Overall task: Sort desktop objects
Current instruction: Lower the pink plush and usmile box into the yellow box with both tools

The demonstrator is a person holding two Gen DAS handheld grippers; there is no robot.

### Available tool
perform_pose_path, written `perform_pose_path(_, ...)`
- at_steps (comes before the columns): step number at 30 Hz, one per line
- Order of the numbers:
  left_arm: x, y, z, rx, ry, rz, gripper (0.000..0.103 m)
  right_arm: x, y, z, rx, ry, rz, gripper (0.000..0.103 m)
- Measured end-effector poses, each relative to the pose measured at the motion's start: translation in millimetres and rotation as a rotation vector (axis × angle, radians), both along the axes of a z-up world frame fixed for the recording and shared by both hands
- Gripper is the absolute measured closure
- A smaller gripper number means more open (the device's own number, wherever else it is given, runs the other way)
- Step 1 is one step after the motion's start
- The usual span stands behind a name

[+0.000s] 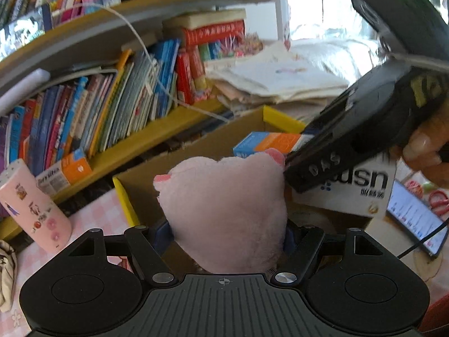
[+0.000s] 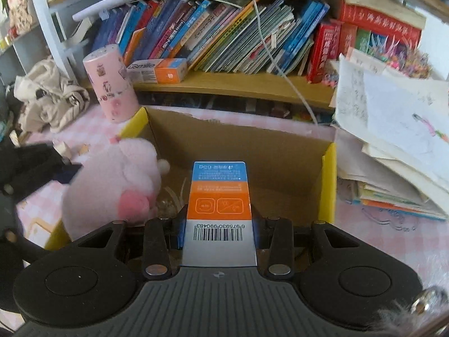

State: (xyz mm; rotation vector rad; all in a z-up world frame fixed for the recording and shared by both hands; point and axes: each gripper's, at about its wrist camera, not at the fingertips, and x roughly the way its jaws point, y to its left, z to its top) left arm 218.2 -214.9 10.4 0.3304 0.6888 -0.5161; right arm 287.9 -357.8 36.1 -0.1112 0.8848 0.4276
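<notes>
Pink plush toy, clamped in the left gripper, and the toothpaste box, clamped in the right gripper, both hang over the open cardboard box, seemingly for dropping in.

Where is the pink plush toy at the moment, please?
The pink plush toy is clamped in the left hand-held gripper, over the cardboard box and left of the toothpaste box.
</notes>
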Motion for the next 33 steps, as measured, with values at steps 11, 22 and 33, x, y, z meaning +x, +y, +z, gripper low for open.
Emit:
perform_pose_path(11,7.4,0.3,-16.1,0.044,0.036,0.009,0.021,18.8,4.3,-26.5,-0.026,0.062,0.009,0.065)
perform_pose_path(22,-10.9,1.3,-1.0,0.094,-0.095,0.039,0.005,5.8,-1.0,-10.8,0.005,0.016,-0.004,0.039)
perform_pose_path(33,-48.9,14.1,21.6,0.081,-0.177,0.083,0.001,-34.1,-6.4,0.3,0.022,-0.020,-0.012,0.021)
